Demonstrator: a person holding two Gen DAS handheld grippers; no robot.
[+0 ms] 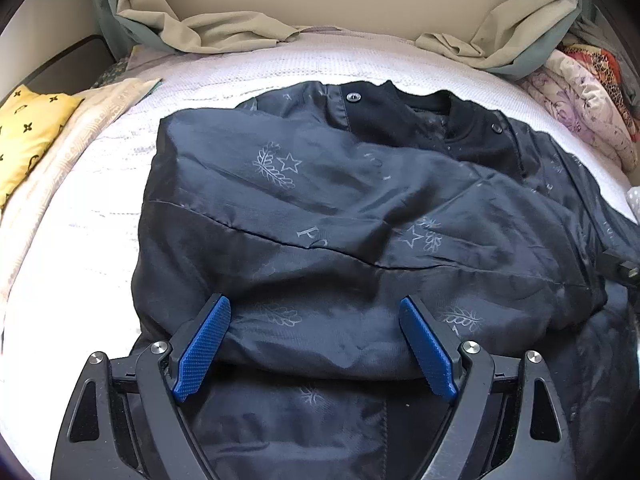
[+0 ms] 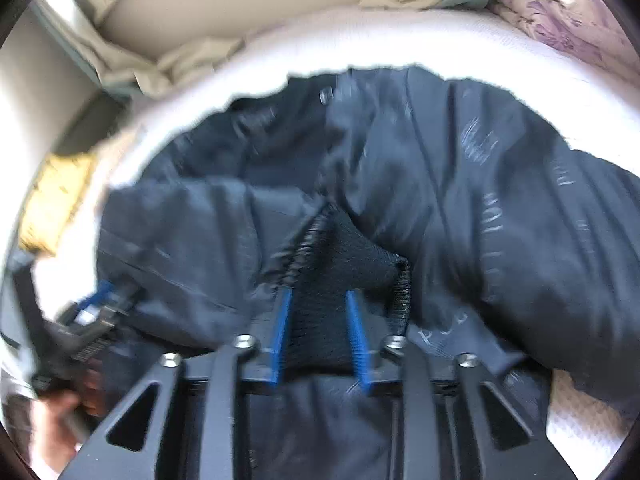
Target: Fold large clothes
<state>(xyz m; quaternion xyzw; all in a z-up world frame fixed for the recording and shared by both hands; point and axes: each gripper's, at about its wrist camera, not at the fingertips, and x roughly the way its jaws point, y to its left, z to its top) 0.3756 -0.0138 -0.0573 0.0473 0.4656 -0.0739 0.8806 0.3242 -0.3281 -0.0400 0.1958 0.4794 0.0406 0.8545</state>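
My right gripper [image 2: 318,332] sits bottom centre of its own view with the fingers [image 2: 281,332] only partway apart, and the black ribbed cuff [image 2: 340,264] of the jacket runs right between them. From this shot I can't say for sure the pads are off the knit, but it looks like a loose straddle, not a pinch. So my read is I'm at the let-go end of a sleeve fold. To do it well, I'd spread fully before lifting off, so the rib doesn't snag a pad and drag the sleeve back out.

My left gripper [image 1: 316,344] is at the bottom of its view with the fingers [image 1: 202,346] spread wide, hovering over the near edge of the jacket [image 1: 320,208] and holding nothing. I'd leave it low there so it can pin the cloth if the right side tugs anything.

The jacket itself is dark and shiny with star and leaf prints. It lies in the middle of the bed [image 1: 80,240], on the white cover, with the collar [image 1: 424,112] toward the top of the frame and a sleeve already laid across the chest. That slick fabric probably slides easily, so slow moves only.

There's a yellow pillow [image 1: 32,128] at the left edge and rumpled beige sheets [image 1: 224,34] along the top, all well clear.
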